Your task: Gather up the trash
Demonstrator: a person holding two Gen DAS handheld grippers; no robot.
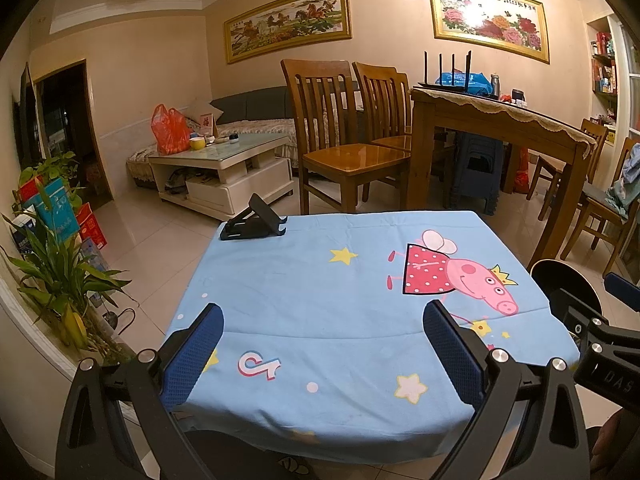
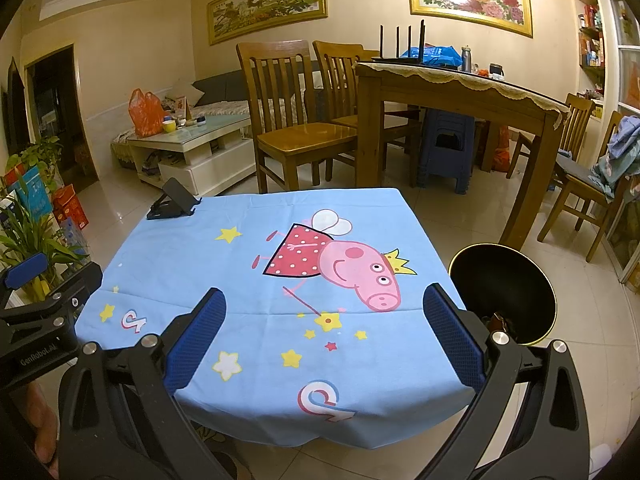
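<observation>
A black bin (image 2: 506,292) with a thin gold rim is standing on the floor just beside the right edge of the small table, its mouth tipping toward the cameras; something small and brownish (image 2: 498,320) is lying at its bottom, too unclear to name; in the left wrist view only the bin's upper curve (image 1: 560,276) is showing behind the other gripper's frame.

The table is wearing a light blue cloth (image 2: 256,280) printed with a pink cartoon pig, stars and a looping logo; a crease is running across it from side to side; a black folding phone stand (image 2: 174,200) is sitting at its far left corner, also visible from the left wrist (image 1: 252,220).

The right gripper (image 2: 324,344) is hovering over the near edge of the cloth with its blue-padded fingers (image 2: 196,340) spread wide apart and gripping nothing; the left gripper (image 1: 322,354) is hanging likewise over the near left part of the cloth, its pads (image 1: 192,356) wide apart and holding nothing.

Beyond the table, two wooden chairs (image 2: 296,120) are standing beside a wooden dining table (image 2: 460,92) carrying a black router with upright antennas (image 2: 400,46); a white coffee table (image 2: 192,140) is bearing an orange plastic bag (image 2: 144,114); green plants (image 1: 56,264) are leaning in at the left.
</observation>
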